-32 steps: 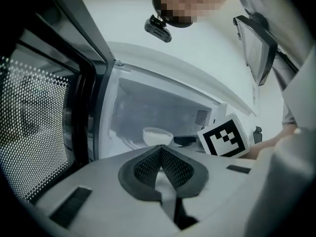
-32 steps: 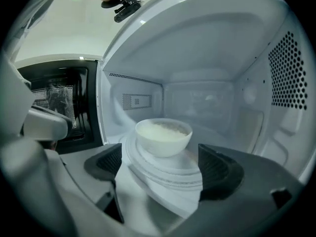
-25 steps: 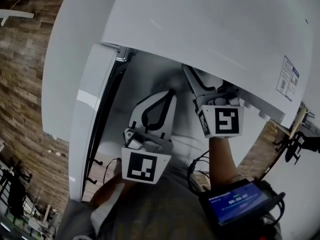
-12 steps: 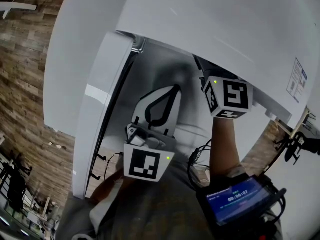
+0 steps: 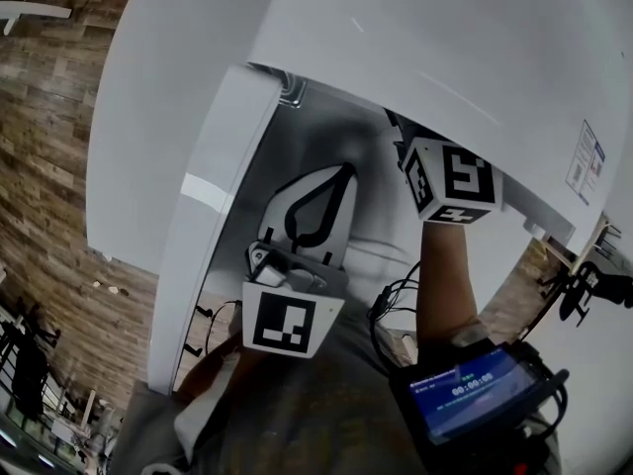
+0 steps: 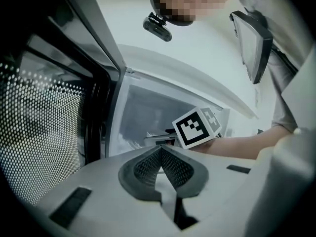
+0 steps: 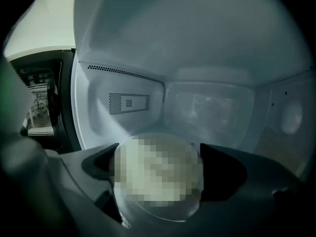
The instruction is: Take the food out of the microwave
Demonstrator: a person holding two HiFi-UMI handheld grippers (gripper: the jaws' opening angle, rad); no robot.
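The white microwave (image 5: 445, 57) stands with its door (image 5: 213, 226) swung out to the left. Inside the cavity sits a round pale food container (image 7: 158, 201). My right gripper (image 7: 158, 169) reaches into the cavity with its jaws spread wide. One dark pad stands at each side of the container, and I see no squeeze on it. In the head view only its marker cube (image 5: 452, 181) and the forearm show. My left gripper (image 6: 161, 149) is shut on nothing and hangs in front of the opening, beside the door's mesh window (image 6: 44, 132).
The cavity's back wall (image 7: 207, 105) and its vented left wall (image 7: 128, 102) lie close behind the container. A wrist-worn screen (image 5: 465, 394) shows at the lower right. The wood floor (image 5: 49, 166) lies to the left.
My right gripper has moved deeper into the microwave, so its jaws are now hidden under the top in the head view. The left gripper has stayed where it was.
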